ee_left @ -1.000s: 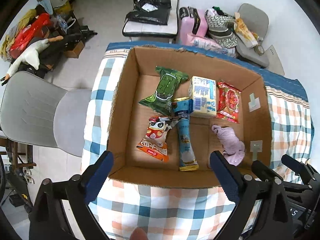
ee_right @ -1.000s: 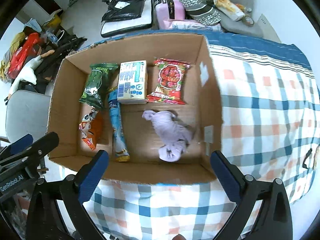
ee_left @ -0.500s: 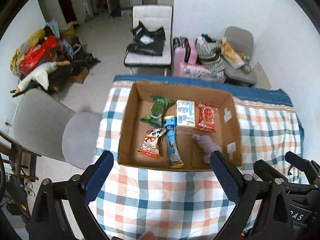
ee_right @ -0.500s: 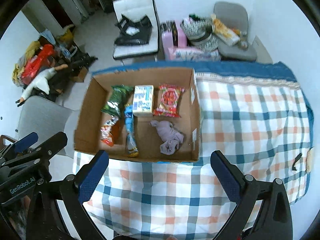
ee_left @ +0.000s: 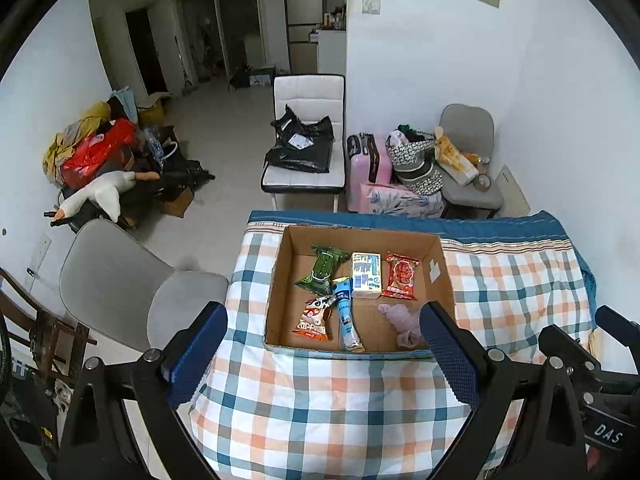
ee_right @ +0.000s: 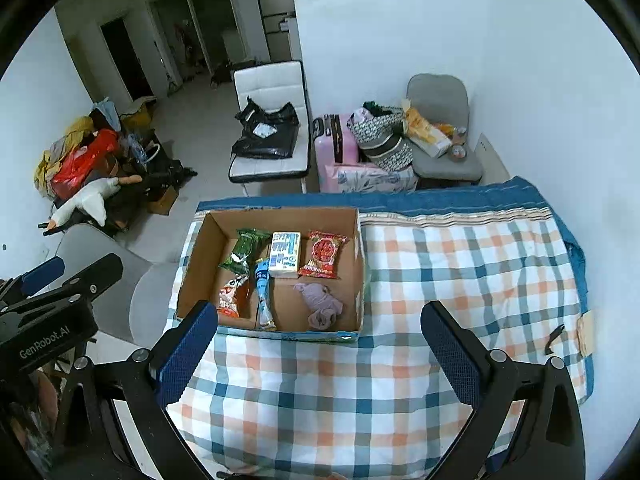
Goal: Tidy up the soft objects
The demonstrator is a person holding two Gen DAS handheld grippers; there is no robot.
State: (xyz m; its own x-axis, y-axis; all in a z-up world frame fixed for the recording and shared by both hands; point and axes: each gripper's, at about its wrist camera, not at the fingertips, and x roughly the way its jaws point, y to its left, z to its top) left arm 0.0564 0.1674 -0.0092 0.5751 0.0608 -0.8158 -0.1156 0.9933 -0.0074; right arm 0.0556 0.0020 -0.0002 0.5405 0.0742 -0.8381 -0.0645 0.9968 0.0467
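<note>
A cardboard box (ee_left: 280, 276) (ee_right: 196, 280) stands on a checked cloth. In it lie a lilac cloth (ee_left: 400, 320) (ee_right: 320, 306), a green packet (ee_left: 322, 270) (ee_right: 245, 254), a white-blue pack (ee_left: 366, 276) (ee_right: 285, 254), a red packet (ee_left: 401, 276) (ee_right: 323, 254), a blue tube packet (ee_left: 346, 314) (ee_right: 263, 292) and an orange packet (ee_left: 314, 318) (ee_right: 230, 298). My left gripper (ee_left: 324, 356) is open and empty, high above the box's near edge. My right gripper (ee_right: 320, 354) is open and empty, above the cloth in front of the box.
The checked cloth (ee_left: 340, 408) (ee_right: 460, 280) covers a table with a blue far edge. A grey chair (ee_left: 120, 288) stands at its left. A white chair (ee_left: 308, 152), a pink suitcase (ee_left: 366, 170), a second grey chair (ee_left: 468, 168) and a floor pile (ee_left: 104, 168) lie beyond.
Both grippers have pulled up and back from the box, which now looks much smaller. Both stay open and empty. The box contents have not moved.
</note>
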